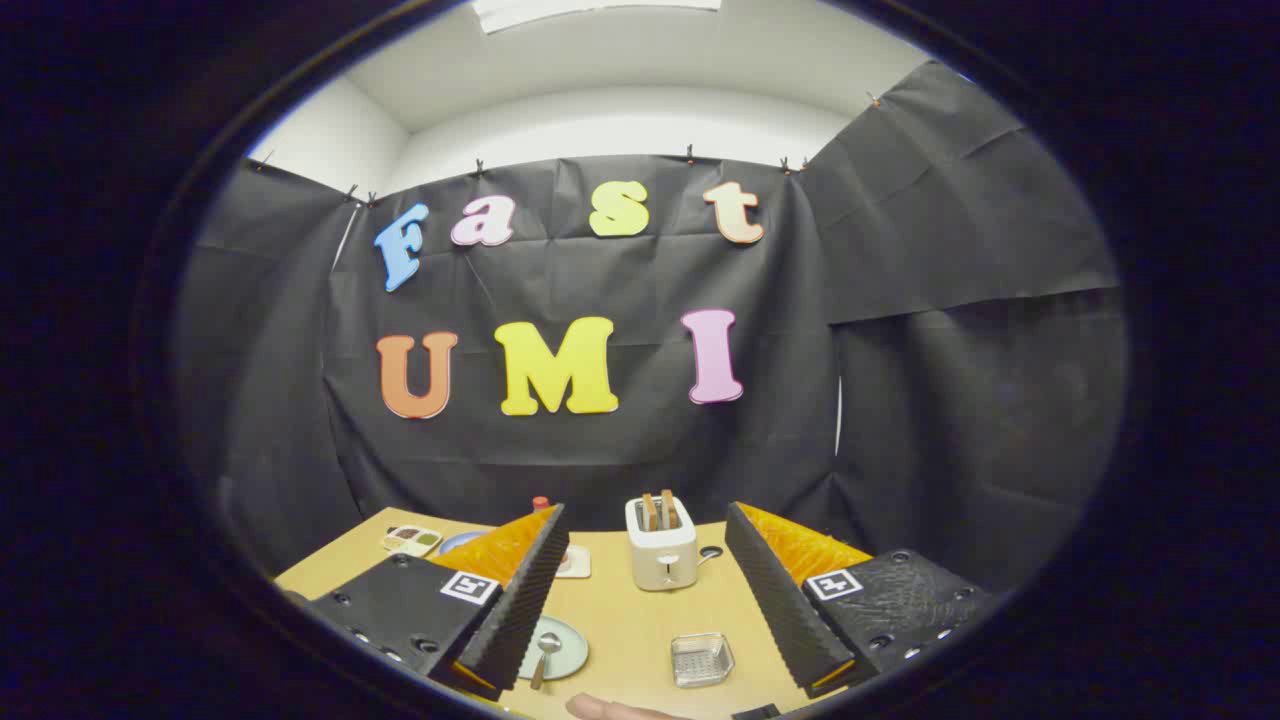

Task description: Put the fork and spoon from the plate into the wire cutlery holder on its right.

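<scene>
My gripper (640, 530) is held high above a wooden table (620, 610), its fingers wide apart with nothing between them. Far below, beside the left finger (520, 600), lies a pale green plate (560, 648) with a spoon (546, 652) resting on it; the finger hides part of the plate. To the plate's right stands the wire cutlery holder (702, 659), a small square mesh basket. The fork is hidden or too small to tell.
A white toaster (661, 555) with two slices in it stands at the middle of the table beyond the fingers. Small dishes (412, 540) and a red-capped bottle (541, 503) sit at the back left. A person's hand (610, 710) shows at the table's near edge.
</scene>
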Tool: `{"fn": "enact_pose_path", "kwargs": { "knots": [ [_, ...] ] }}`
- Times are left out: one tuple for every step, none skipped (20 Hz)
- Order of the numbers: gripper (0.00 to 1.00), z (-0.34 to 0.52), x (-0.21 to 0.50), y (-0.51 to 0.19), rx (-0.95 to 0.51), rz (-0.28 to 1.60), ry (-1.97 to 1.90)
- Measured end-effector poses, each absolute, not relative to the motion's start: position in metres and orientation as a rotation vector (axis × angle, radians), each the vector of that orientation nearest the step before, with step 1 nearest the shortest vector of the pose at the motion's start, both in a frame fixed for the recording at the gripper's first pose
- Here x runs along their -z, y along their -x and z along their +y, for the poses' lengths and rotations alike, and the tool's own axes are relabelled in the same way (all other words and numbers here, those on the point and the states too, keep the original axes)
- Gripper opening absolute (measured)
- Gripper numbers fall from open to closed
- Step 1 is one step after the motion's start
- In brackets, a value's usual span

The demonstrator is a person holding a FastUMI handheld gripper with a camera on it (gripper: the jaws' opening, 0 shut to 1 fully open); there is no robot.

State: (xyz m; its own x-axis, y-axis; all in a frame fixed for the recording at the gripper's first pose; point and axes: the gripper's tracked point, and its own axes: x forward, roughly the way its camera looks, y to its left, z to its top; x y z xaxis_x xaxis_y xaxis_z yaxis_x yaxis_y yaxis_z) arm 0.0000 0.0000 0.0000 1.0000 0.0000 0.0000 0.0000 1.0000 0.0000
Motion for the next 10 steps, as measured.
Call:
{"fn": "enact_pose_path", "kwargs": {
  "knots": [
    [0.96, 0.001, 0.000, -0.002, -0.002, 0.002, 0.005],
    [0.96, 0.002, -0.001, -0.005, 0.001, 0.006, 0.008],
    [0.96, 0.004, -0.001, -0.006, 0.000, 0.004, 0.010],
    [0.95, 0.005, -0.005, -0.007, -0.004, -0.003, 0.014],
    [0.96, 0.004, -0.006, -0.009, -0.002, -0.008, 0.020],
    [0.96, 0.004, -0.007, -0.011, 0.002, -0.009, 0.024],
    [0.95, 0.005, -0.006, -0.014, 0.001, -0.006, 0.024],
    [0.95, 0.006, -0.006, -0.015, 0.000, -0.006, 0.025],
    [0.95, 0.005, -0.006, -0.017, 0.002, -0.008, 0.028],
    [0.95, 0.006, -0.005, -0.018, 0.001, -0.007, 0.031]
  ]
}}
